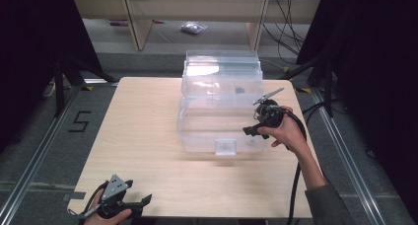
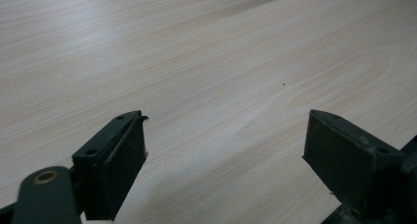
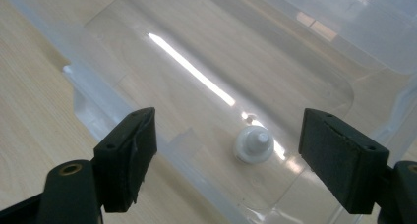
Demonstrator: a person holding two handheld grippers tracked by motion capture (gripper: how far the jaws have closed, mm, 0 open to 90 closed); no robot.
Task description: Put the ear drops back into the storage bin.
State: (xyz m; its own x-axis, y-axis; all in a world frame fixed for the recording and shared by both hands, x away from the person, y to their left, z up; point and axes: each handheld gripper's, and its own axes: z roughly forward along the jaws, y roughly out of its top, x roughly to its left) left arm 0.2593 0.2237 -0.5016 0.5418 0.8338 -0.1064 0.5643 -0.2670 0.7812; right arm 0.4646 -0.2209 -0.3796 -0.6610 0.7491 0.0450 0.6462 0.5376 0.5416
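While my right gripper (image 1: 252, 130) hangs at the right end of the clear plastic box (image 1: 219, 99), centre-right of the high view, its 2 jaws stand wide apart with nothing clamped. In the right gripper view the right gripper (image 3: 228, 157) looks down through the open top of the box (image 3: 113, 42). A small white cap (image 3: 253, 144) lies on the box floor, lower centre of that frame, between the 2 jaw tips in the picture but below them, not touched by either pad. A bright strip of glare runs diagonally across the floor from upper left toward the cap.

Left gripper (image 1: 140, 201) sits at the bottom left of the high view, at the near edge of the wooden table (image 1: 143, 136), well apart from the box. In the left gripper view the left gripper (image 2: 226, 140) has both jaws spread wide, bare wood grain of the table (image 2: 211, 62) between them, nothing gripped.

Box has a latch tab at its near wall, centre of the high view; its lid stands up at the far side.
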